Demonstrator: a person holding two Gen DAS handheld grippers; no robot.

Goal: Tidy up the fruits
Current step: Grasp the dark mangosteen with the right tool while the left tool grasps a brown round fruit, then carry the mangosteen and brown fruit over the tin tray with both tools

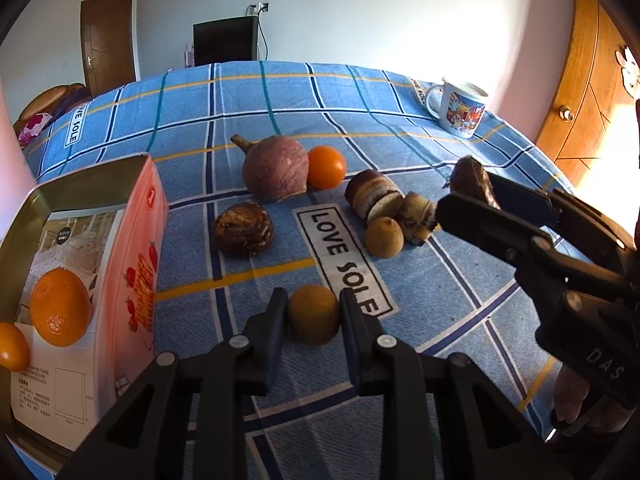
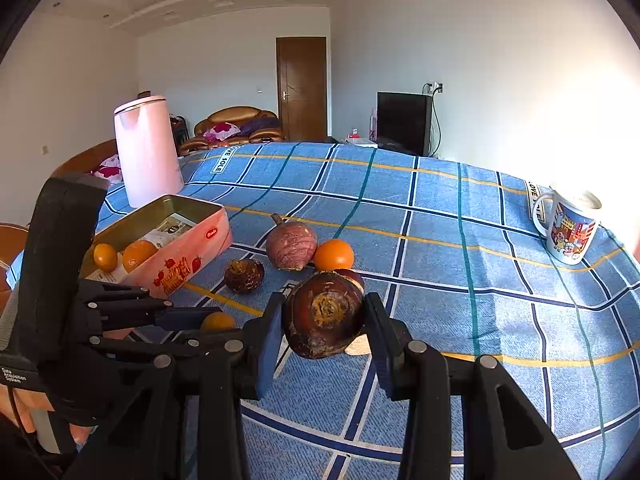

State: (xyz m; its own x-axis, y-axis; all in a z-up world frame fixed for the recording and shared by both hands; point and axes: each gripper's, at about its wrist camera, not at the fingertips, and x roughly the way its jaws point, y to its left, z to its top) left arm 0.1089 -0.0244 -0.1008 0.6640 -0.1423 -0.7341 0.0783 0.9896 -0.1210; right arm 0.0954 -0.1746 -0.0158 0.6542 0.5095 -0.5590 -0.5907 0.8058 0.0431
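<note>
Gripping a small round tan-brown fruit (image 1: pixel 313 314) between its two black fingers, my left gripper (image 1: pixel 313 312) sits low over the blue plaid tablecloth (image 1: pixel 440 288), just right of the pink rectangular tin box (image 1: pixel 142 240). Both pads touch the fruit's sides; I cannot tell whether it is lifted or resting on the cloth. Inside the tin lie a large orange (image 1: pixel 60 307) and a smaller orange fruit (image 1: pixel 12 346), side by side.

My right gripper (image 2: pixel 323 320) pinches a dark brown rounded bulb with a pale scarred centre (image 2: pixel 323 314) — its fingers press on either flank, and the bulb appears held clear of the cloth.

On the cloth beyond, as the left wrist view shows:
- a large purplish turnip-shaped root (image 1: pixel 275 168), touching a loose orange (image 1: pixel 326 167) on its right;
- a dark coiled brown lump (image 1: pixel 244 227), near the tin;
- a second tan round fruit (image 1: pixel 384 237), just beside a cut brown-and-white roll (image 1: pixel 374 195) and a smaller slice (image 1: pixel 418 216).

A white cartoon-printed mug (image 1: pixel 460 110) stands well apart at the far right edge — a pale pink kettle (image 2: pixel 146 150) stands behind the tin in the right wrist view.
</note>
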